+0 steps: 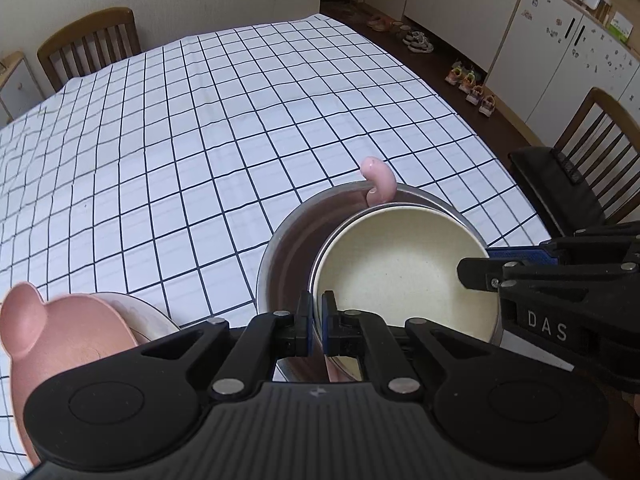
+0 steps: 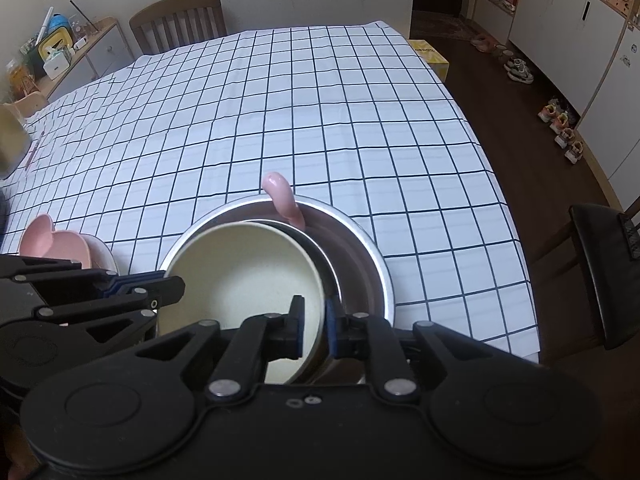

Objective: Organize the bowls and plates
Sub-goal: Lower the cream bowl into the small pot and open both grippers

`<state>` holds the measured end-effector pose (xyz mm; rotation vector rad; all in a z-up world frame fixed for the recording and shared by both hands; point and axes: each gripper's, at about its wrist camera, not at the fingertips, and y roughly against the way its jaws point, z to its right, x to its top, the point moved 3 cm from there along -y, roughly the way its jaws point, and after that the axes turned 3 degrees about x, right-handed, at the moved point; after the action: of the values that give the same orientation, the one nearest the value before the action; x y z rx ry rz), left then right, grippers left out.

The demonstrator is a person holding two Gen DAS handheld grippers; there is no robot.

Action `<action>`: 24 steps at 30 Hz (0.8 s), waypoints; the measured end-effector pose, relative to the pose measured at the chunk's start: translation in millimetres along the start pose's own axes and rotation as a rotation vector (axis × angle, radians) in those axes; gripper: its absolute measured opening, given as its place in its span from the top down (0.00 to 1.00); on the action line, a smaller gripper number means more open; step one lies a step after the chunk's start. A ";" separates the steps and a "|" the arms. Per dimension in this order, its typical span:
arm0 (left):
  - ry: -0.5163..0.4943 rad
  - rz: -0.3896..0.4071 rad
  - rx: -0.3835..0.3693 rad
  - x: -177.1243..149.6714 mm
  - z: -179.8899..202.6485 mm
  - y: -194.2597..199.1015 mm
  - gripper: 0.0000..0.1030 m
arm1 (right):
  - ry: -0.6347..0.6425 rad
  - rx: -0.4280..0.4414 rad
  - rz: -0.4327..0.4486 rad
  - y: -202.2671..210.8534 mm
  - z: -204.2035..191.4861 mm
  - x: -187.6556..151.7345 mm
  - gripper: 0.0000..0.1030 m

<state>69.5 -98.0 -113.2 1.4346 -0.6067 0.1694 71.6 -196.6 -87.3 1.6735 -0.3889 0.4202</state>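
Observation:
A cream bowl (image 1: 404,268) with a metal outer wall sits tilted inside a larger steel bowl (image 1: 280,256) on the checked tablecloth. A pink curved handle (image 1: 378,184) sticks up from the steel bowl's far rim. My left gripper (image 1: 316,320) is shut on the cream bowl's near-left rim. My right gripper (image 2: 312,324) is shut on the cream bowl's (image 2: 244,276) right rim, inside the steel bowl (image 2: 372,264). The right gripper also shows in the left wrist view (image 1: 480,276). A pink bear-eared plate (image 1: 60,336) lies on a white plate (image 1: 148,316) to the left.
The checked tablecloth (image 1: 240,112) covers the table, with its right edge close to the bowls. Wooden chairs stand at the far end (image 2: 176,20) and at the right (image 1: 592,160). Shoes and white cabinets line the floor to the right.

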 end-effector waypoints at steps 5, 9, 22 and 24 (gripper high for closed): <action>-0.003 0.034 -0.011 0.4 -2.2 11.3 0.97 | 0.008 0.026 0.007 6.0 -0.4 1.0 0.80; -0.011 0.057 -0.021 0.0 -3.2 21.9 0.97 | 0.018 0.045 0.022 14.3 -0.4 1.8 0.76; 0.022 0.106 -0.023 -0.3 -30.1 44.7 0.89 | 0.043 0.080 0.084 45.8 8.4 3.3 0.51; 0.034 0.106 -0.012 -0.2 -35.7 45.0 0.82 | 0.051 0.077 0.095 49.3 11.0 2.9 0.44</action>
<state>58.9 -56.9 -74.6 1.3861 -0.6554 0.2727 50.9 -214.3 -44.7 1.7198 -0.4198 0.5533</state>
